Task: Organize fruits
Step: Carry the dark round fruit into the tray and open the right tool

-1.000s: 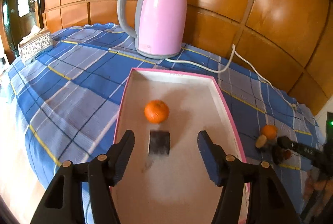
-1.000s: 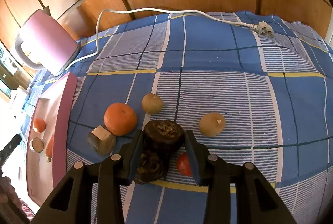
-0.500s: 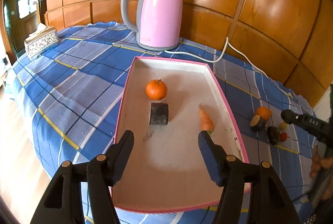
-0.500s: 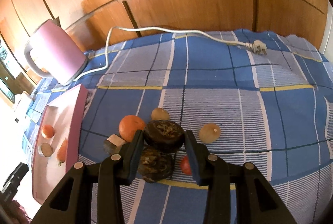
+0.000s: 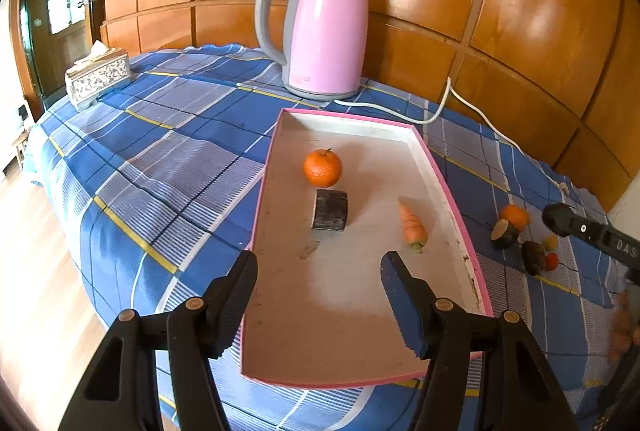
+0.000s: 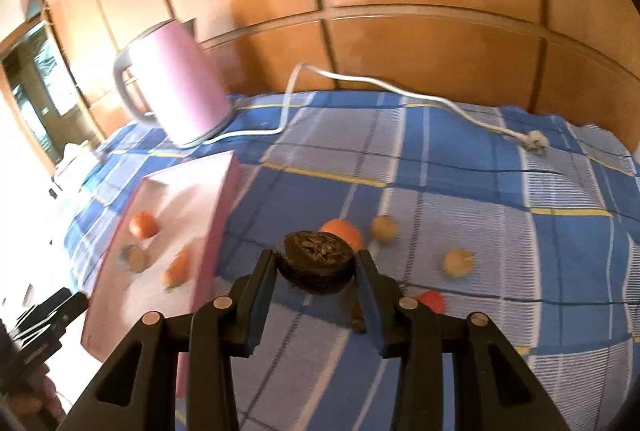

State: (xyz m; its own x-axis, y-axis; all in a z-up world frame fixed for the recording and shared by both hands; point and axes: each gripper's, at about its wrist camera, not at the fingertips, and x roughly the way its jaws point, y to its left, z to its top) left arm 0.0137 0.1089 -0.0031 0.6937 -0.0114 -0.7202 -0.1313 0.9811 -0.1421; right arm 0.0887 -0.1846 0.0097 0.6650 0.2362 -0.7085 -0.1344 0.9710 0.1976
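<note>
Dark-brown round fruit [image 6: 316, 263], rough, seedy cut top, clamped betw. right gripper [image 6: 316, 273] fingers, lifted above blue plaid tabletop [image 6: 500, 215]. Left gripper [image 5: 318, 283] fingers apart, empty, over near end of pink-rimmed tray [image 5: 448, 191] w/ carrot [image 5: 412, 225], dark chunk [image 5: 330, 210], then tangerine [image 5: 322, 167].

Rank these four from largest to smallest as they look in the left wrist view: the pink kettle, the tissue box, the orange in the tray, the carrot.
1. pink kettle
2. tissue box, though it sits farther off, so its true size is unsure
3. orange
4. carrot, close to the orange in apparent size: longer but thinner
</note>
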